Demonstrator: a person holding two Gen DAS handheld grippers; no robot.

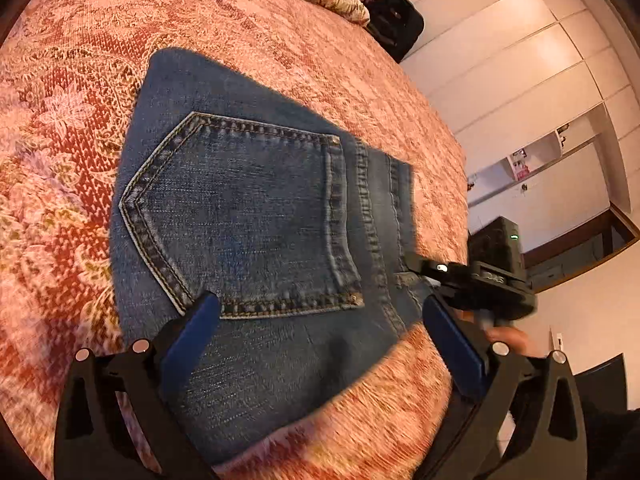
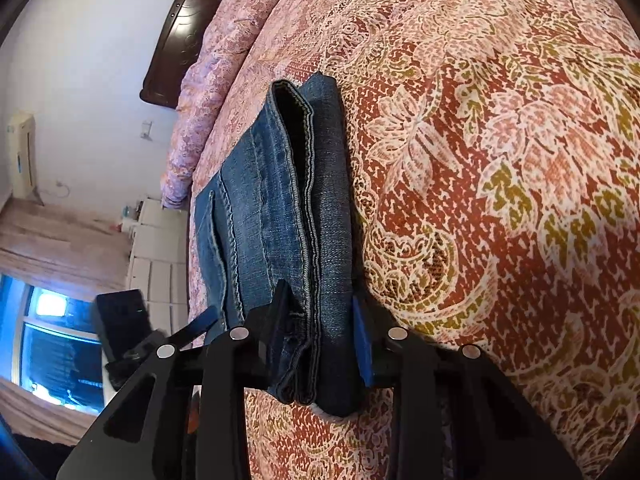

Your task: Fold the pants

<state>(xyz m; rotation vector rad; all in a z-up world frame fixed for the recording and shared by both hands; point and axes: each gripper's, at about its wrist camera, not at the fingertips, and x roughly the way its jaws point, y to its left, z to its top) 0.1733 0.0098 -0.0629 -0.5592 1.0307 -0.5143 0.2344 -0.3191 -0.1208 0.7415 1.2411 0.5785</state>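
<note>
Blue jeans (image 1: 248, 208) lie folded into a thick stack on the patterned bedspread (image 1: 80, 160), a back pocket facing up. My left gripper (image 1: 320, 320) is open, its blue pads wide apart above the near end of the stack, touching nothing. My right gripper (image 2: 320, 320) is shut on the jeans (image 2: 272, 200), pinching the stack's layered edge between its pads. In the left wrist view the right gripper (image 1: 420, 270) sits at the stack's right edge. One of the left gripper's fingers (image 2: 198, 325) shows at the left of the right wrist view.
The bed's edge runs close along the jeans' right side in the left wrist view, with white wardrobe doors (image 1: 520, 60) beyond. A pillow (image 1: 348, 4) and a black bag (image 1: 396, 24) lie at the far end. A dark headboard (image 2: 180, 32) and a window (image 2: 56, 340) are visible.
</note>
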